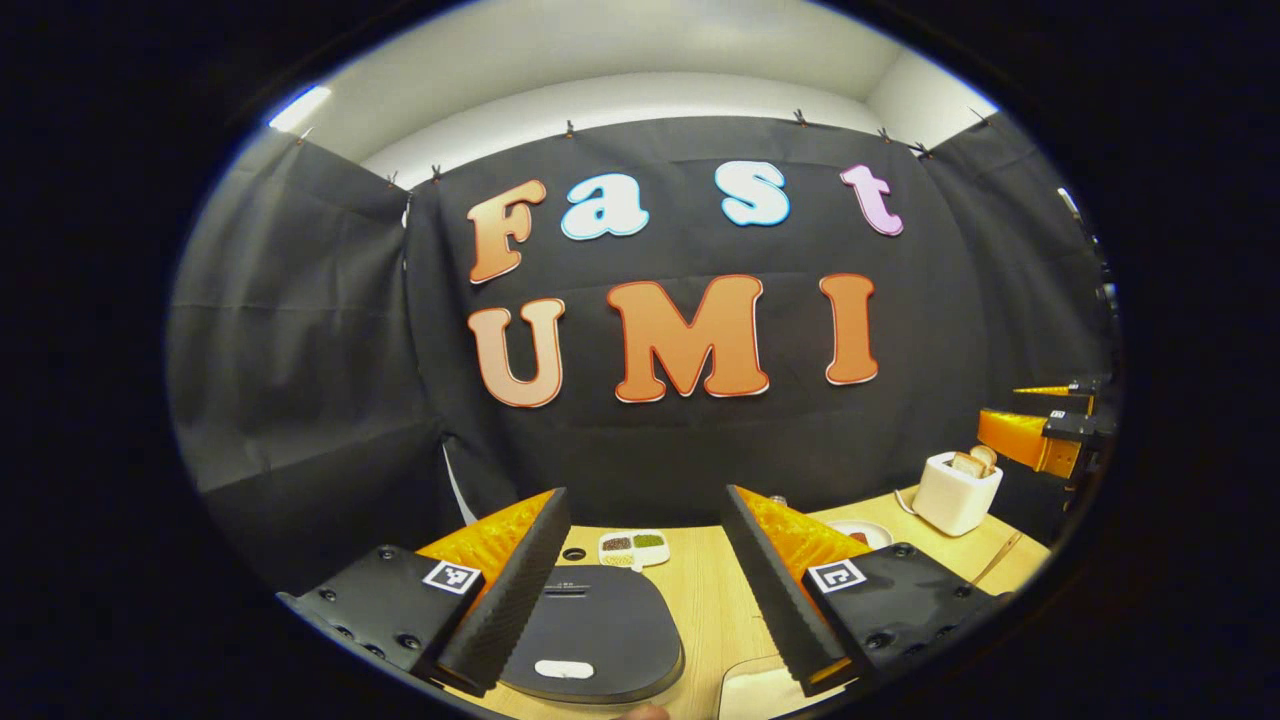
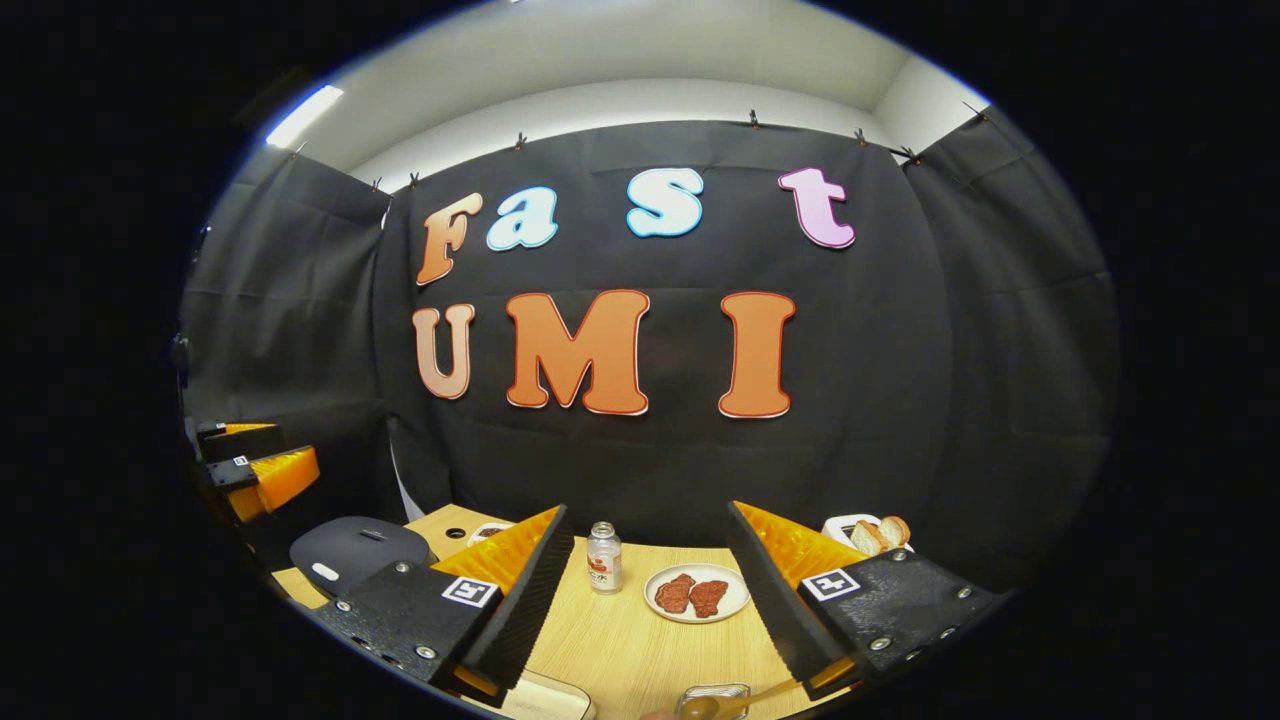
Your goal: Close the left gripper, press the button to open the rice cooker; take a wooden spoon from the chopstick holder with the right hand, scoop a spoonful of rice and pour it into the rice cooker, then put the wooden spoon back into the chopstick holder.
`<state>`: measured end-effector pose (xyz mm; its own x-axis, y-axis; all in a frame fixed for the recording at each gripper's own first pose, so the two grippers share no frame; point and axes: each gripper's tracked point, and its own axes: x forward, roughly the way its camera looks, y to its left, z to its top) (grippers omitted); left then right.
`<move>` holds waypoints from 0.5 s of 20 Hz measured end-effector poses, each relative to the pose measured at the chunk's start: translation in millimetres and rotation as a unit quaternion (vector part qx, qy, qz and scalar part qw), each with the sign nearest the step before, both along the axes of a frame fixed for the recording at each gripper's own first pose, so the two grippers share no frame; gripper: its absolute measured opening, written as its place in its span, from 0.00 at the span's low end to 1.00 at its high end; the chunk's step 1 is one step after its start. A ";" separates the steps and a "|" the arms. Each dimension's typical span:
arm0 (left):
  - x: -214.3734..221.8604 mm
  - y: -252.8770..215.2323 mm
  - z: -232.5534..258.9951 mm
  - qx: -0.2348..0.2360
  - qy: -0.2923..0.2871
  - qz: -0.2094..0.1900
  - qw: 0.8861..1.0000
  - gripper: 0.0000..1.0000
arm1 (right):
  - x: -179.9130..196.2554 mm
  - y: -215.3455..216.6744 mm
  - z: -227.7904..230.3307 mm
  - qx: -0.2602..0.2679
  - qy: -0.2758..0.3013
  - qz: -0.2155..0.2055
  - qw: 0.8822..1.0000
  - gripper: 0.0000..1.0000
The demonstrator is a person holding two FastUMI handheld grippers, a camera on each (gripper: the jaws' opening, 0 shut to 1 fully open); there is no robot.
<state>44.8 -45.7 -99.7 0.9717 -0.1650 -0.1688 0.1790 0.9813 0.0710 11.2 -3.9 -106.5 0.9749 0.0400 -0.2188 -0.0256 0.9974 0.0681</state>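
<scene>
The dark rice cooker (image 1: 600, 620) sits shut right below my left gripper (image 1: 645, 498), its white button (image 1: 563, 668) at the near edge of the lid. The left gripper is open and holds nothing. The right gripper view has the cooker (image 2: 350, 548) at far left, with the left gripper (image 2: 297, 442) above it. My right gripper (image 2: 648, 510) is open too, over the wooden table (image 2: 620, 640). A wooden spoon (image 2: 725, 704) lies at the bottom edge by a small metal-rimmed container (image 2: 712, 690). The right gripper (image 1: 1000, 403) hangs at far right in the left gripper view.
A divided dish of grains (image 1: 632, 547) stands behind the cooker. A small bottle (image 2: 603, 557) and a plate with red meat (image 2: 697, 593) are mid-table. A white toaster with bread (image 1: 955, 490) stands at the back right. A pale board (image 2: 540, 702) lies at the near edge.
</scene>
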 end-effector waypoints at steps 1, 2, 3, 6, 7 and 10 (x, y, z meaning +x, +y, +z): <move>2.3 -2.9 1.5 0.000 0.000 -0.003 1.000 1.00 | -0.5 0.6 -1.2 0.003 0.003 0.001 1.000 0.95; 7.0 -2.8 -1.4 -0.001 0.001 -0.006 1.000 1.00 | 0.1 0.8 -1.4 0.004 0.003 0.001 1.000 0.95; 8.2 -5.1 -1.5 -0.002 0.002 -0.009 1.000 1.00 | 0.6 0.0 -2.0 0.004 0.006 0.000 1.000 0.95; 11.4 -10.8 -1.1 -0.007 0.003 -0.017 1.000 1.00 | 2.7 -2.1 -5.3 0.001 0.010 -0.002 1.000 0.95; 12.4 -11.0 0.7 -0.006 0.002 -0.018 1.000 1.00 | 3.6 -1.5 -5.8 0.000 0.011 -0.002 1.000 0.95; 20.5 -10.1 7.8 -0.007 -0.011 -0.016 1.000 1.00 | 8.9 1.0 -6.5 0.003 0.013 0.000 1.000 0.95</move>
